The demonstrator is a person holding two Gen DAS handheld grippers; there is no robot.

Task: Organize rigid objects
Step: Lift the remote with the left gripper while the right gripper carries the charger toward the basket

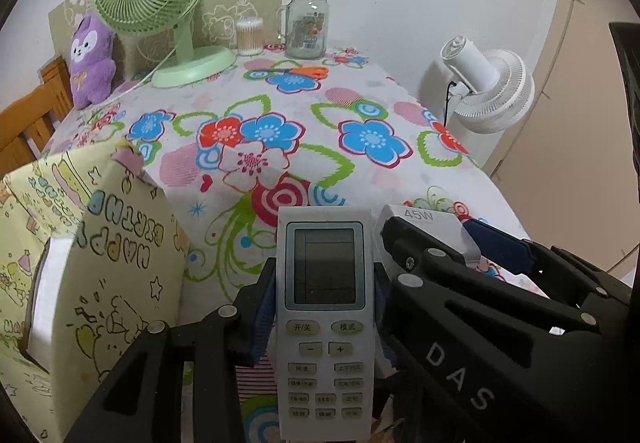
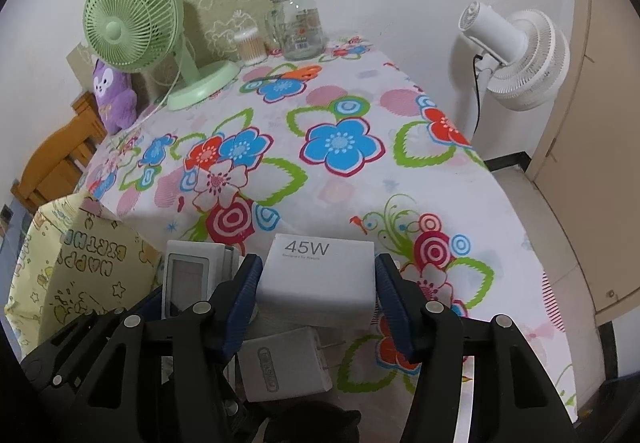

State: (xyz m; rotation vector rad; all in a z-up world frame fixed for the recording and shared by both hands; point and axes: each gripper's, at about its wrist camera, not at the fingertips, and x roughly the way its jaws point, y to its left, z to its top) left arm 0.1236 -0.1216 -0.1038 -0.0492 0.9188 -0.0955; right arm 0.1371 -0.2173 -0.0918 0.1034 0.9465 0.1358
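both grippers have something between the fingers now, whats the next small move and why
Probably lift both a little off the floral tablecloth. The left gripper is shut on the remote, and the right gripper brackets the 45W box, which lies over a white plug adapter; the yellow gift bag stands beside them.

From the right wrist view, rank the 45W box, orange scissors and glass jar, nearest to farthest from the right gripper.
1. 45W box: between the right gripper fingers.
2. Orange scissors: far side of the table, centre.
3. Glass jar: back edge, by the wall.
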